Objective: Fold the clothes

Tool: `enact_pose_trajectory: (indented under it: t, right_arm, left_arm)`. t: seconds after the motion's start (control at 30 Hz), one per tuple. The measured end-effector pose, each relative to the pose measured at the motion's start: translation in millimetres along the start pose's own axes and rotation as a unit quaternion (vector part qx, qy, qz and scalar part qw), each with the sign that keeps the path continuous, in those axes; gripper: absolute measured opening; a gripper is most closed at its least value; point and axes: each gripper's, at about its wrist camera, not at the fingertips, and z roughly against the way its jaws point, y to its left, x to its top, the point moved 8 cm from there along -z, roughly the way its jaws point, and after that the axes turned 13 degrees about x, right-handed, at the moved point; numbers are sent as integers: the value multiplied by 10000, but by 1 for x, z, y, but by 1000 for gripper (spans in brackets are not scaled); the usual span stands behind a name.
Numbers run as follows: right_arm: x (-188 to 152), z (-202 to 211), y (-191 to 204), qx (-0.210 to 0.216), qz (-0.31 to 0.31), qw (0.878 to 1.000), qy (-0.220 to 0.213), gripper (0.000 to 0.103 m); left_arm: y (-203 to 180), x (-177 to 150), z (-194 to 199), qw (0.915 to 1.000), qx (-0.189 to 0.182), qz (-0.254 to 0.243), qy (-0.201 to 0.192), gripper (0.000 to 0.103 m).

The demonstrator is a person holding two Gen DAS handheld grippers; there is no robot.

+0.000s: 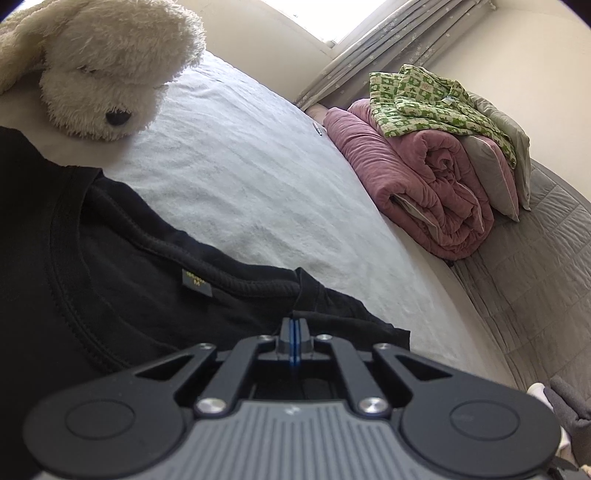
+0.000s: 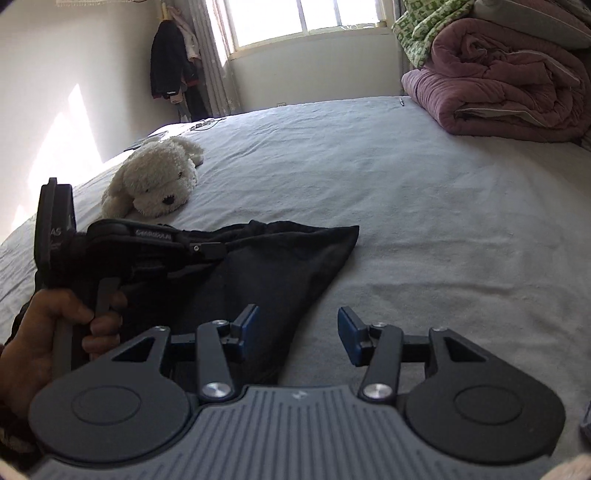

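Left gripper jaws pressed together; right gripper jaws apart.

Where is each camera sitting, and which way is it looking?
Left wrist: sits on the left gripper, low over the black cotton T-shirt, facing across the white bedsheet toward the folded pink quilt; only its shut fingers show.
Right wrist: sits on the right gripper, facing up the bed toward the bright window; its open blue pads show, plus the person's hand holding the left gripper.
Shared: T-shirt, fluffy white plush dog, quilt, green patterned garment.
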Motion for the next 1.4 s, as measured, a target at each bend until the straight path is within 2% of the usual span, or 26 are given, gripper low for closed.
enact_pose_trajectory:
  t: [0.17,0.27,0.33,0.37,0.4,0.47,0.53,0.6,0.73,0.93,1.0,1.07,1.37,1.4]
  right_arm:
    - [-29,23,40,288,568,9980,42,51]
    - [-39,18,53,310,912,9953,33,51]
    - [-47,8,56,283,1148,9928,184,44]
    - [-53,2,55,177,1243,9915,336,34]
    - [-56,0,52,98,1271,9911,389,31]
    - [-57,3,48,112,1253,9913,381,28]
    - [-56,9,40,-119,1326,9903,410,22]
    - [-58,14,30,-328,1271,9905,418,10]
    - [-60,24,20,-387,1072,9927,405,10]
    - [-60,25,22,-404,1105,9920,466,10]
    - [-59,26,24,-272,1001,9936,446,13]
    - [-57,26,30,-165,1054,9935,394,22]
    - [-50,20,69,398,1647,9851,284,23]
    - [-50,19,73,461,1712,9838,272,26]
  left_arm:
    - [-2,-1,2,10000,20,-76,-34,1]
    - [-1,-1,1,10000,8,-60,-30,1]
    - [-1,-1,1,10000,19,-80,-39,1]
    - [-1,-1,2,9999,29,-102,-48,1]
    - [-2,-1,2,9999,39,-124,-57,1]
    - [-3,-2,2,9998,45,-166,-61,1]
    - [-7,-2,2,9997,29,-216,-56,1]
    - [-10,-4,2,9996,5,-275,-57,1]
    - [-12,-5,2,9994,0,-347,-63,1]
    - [-12,-5,2,9994,-16,-332,-38,1]
    - [-12,-5,2,9994,-20,-340,-34,1]
    - [-12,-5,2,9994,-33,-339,-30,1]
    - [-13,1,9,9994,-150,-192,-244,0]
    - [-13,1,8,9994,-136,-197,-235,0]
